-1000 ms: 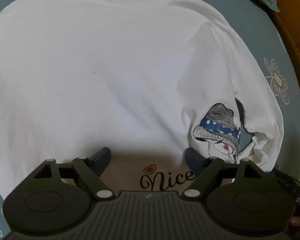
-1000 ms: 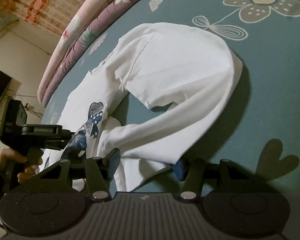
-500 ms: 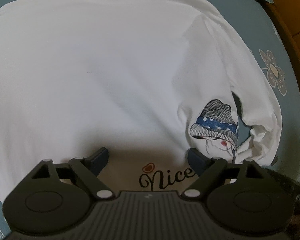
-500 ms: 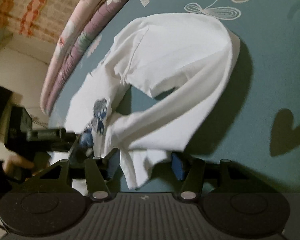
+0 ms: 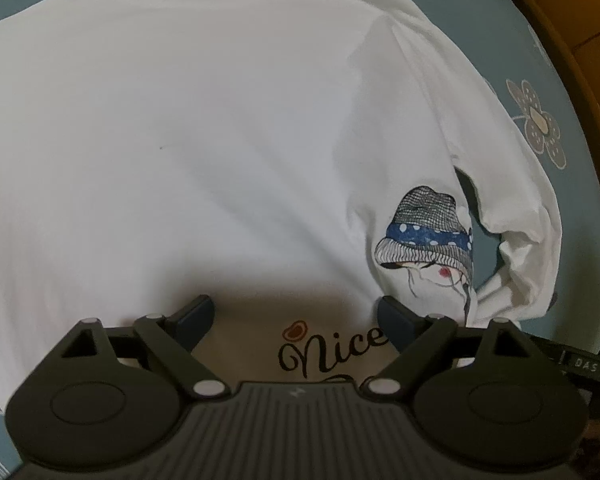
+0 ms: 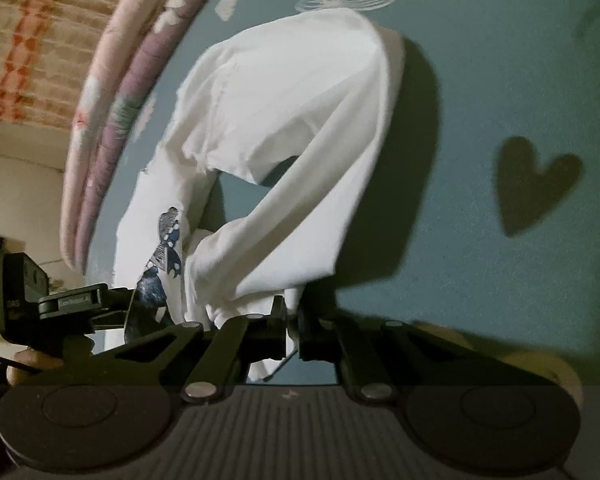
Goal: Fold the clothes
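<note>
A white long-sleeved shirt [image 5: 220, 140] lies spread on a teal bedsheet [image 6: 500, 80], collar at the far side. It carries a printed hat figure [image 5: 424, 236] and the word "Nice" near the hem. My left gripper [image 5: 296, 316] hovers over the hem with its jaws wide open and nothing between them. In the right wrist view the shirt's sleeve [image 6: 320, 184] loops back toward me, and my right gripper [image 6: 292, 320] is shut on the sleeve's cuff end. The left gripper's body [image 6: 72, 304] shows at the left there, in a person's hand.
The teal sheet has flower prints [image 5: 540, 128] and a dark heart [image 6: 536, 184]. A pink and purple quilt [image 6: 112, 112] lies along the bed's far edge, before a brick-pattern wall [image 6: 32, 32]. A wooden bed frame [image 5: 572, 20] borders the right side.
The right gripper's jaws have closed on the sleeve's cuff end, and its view has rolled and shifted a little. The left gripper has stayed open over the hem.
</note>
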The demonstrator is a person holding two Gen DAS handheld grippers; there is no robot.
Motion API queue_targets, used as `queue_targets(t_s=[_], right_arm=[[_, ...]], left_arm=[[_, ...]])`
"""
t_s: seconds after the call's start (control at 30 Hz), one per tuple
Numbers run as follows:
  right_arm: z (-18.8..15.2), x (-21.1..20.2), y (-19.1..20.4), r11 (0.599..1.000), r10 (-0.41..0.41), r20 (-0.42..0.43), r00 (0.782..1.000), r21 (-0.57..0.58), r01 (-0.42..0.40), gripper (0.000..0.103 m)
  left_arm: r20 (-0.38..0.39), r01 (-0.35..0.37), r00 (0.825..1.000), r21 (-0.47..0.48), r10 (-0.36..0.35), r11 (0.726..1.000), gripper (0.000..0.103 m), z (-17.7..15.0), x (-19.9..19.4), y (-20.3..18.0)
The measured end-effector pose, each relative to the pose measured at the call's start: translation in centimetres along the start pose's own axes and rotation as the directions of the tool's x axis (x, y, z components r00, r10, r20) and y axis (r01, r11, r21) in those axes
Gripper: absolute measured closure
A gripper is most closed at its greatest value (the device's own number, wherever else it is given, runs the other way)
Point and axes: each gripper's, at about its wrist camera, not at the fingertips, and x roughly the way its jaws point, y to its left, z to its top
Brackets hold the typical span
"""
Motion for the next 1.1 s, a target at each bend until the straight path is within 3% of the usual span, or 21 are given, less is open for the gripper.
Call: queue_targets(t_s=[0.2,0.43,0.77,0.97,1.03,1.1], right_arm=[[-1.1,-5.8,-0.8,0.989,-0.149,0.013,0.989,0.025,0.149,0.095],[-0.8,-13.2,-3.2,0.952,-0.299,0.102,0.949,0.092,0.291,0.095],[2.8,-19.8,-6.8,0.858,-0.514,0.224,0.828,0.137,0.495,0.095],[5.2,-21.2,-7.7,0.819,-0.572,0.25,0.781,0.129,0.559,0.095],[6.1,-21.3,-7.5,0.785,-0.616,0.262,0.743,0.126,0.607,0.095],[7.5,-21.9,-7.9,0.775,-0.627,0.284,0.725,0.135,0.617,0.095]], left_arm=[[-0.032,0.006,0.999,0.032,-0.004,0.999,0.014,0.4,0.0,0.0],[-0.053,-0.01,0.999,0.046,0.013,0.999,0.013,1.0,0.4,-0.6],[-0.093,-0.035,0.995,0.12,0.046,0.992,0.014,1.6,0.6,-1.5],[-0.077,-0.071,0.992,0.292,0.098,0.954,0.015,1.6,-0.5,-3.9],[-0.075,-0.08,0.991,0.321,0.11,0.944,0.015,1.9,-0.5,-4.6],[-0.065,-0.081,0.992,0.34,0.109,0.937,0.015,2.1,-0.8,-5.0]])
